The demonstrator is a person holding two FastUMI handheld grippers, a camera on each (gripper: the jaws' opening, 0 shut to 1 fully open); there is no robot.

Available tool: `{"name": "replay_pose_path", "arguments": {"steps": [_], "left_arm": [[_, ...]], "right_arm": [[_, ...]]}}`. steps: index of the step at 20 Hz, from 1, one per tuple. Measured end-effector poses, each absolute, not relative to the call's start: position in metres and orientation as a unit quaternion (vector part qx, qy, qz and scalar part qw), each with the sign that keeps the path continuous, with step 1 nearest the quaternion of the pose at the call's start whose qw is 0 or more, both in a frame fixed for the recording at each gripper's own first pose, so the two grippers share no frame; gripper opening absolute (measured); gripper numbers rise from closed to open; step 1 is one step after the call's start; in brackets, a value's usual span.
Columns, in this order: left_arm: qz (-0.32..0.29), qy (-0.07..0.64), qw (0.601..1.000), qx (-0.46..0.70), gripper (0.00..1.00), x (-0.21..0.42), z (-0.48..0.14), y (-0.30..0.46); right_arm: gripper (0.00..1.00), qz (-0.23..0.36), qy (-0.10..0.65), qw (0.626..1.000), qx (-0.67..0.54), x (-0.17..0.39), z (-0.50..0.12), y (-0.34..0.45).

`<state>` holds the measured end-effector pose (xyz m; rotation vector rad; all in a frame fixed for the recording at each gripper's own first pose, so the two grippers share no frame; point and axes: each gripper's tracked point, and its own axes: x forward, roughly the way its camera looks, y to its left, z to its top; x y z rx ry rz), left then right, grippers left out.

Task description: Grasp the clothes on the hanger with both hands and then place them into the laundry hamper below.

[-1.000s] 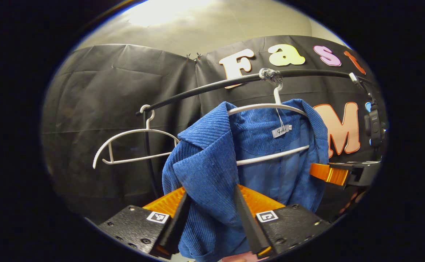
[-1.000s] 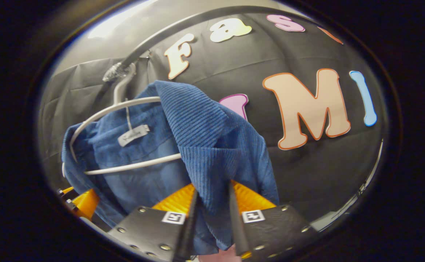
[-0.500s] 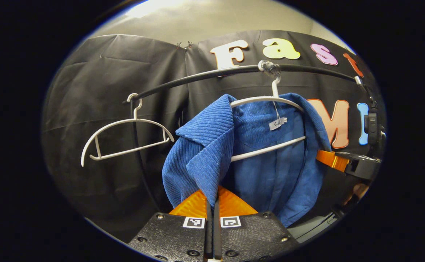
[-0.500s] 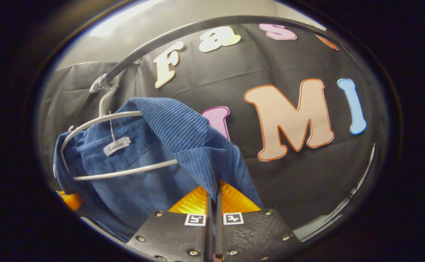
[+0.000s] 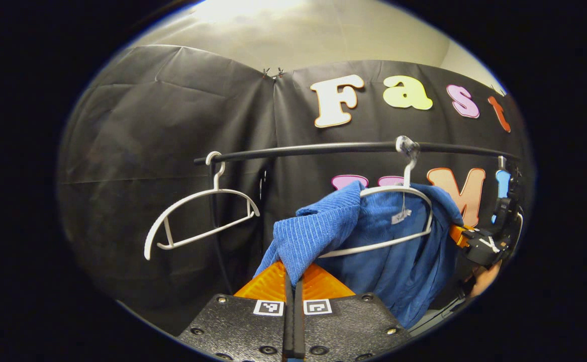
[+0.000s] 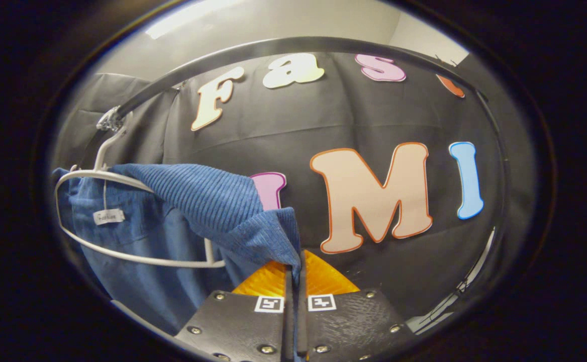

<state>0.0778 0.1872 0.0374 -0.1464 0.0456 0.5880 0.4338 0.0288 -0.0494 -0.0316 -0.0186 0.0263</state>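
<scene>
Left gripper view gives you the black clothes rail (image 5: 323, 149) as your landmark, running across in front of the booth wall. Below it, toward its right end, the blue corduroy jacket (image 5: 389, 251) hangs on a white hanger (image 5: 399, 191) whose hook sits on the rail. Its left collar side is drawn off the hanger shoulder and down to your left tongs (image 5: 292, 281), which are closed tight on that fold of cloth. Under the rail's left end hangs a second white hanger, bare (image 5: 200, 216). Beyond the jacket's right edge you can see the other tongs and part of a hand (image 5: 484, 279). In the right gripper view, your right tongs (image 6: 295, 274) are pinched together on the jacket's other front edge, pulled away below the rail.
</scene>
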Motion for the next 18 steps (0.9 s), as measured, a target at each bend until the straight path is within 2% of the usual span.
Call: {"name": "replay_pose_path", "arguments": {"steps": [6,10,14,18], "left_arm": [[0.253,0.031,0.964,-0.074,0.00,0.086,0.036,0.199],[0.197,0.043,0.977,-0.073,0.00,0.094,0.024,0.204],[0.159,0.041,0.978,-0.132,0.00,0.102,0.009,0.202],[0.159,0.036,0.982,-0.098,0.00,0.108,0.001,0.207]], "right_arm": [[0.03,0.011,-0.015,0.999,-0.047,0.457,-0.065,0.042],[0.03,-0.002,-0.025,0.997,-0.073,0.478,-0.064,0.043],[0.03,-0.005,-0.015,0.996,-0.087,0.491,-0.075,0.032],[0.04,0.004,-0.009,0.994,-0.108,0.489,-0.093,0.040]]}}
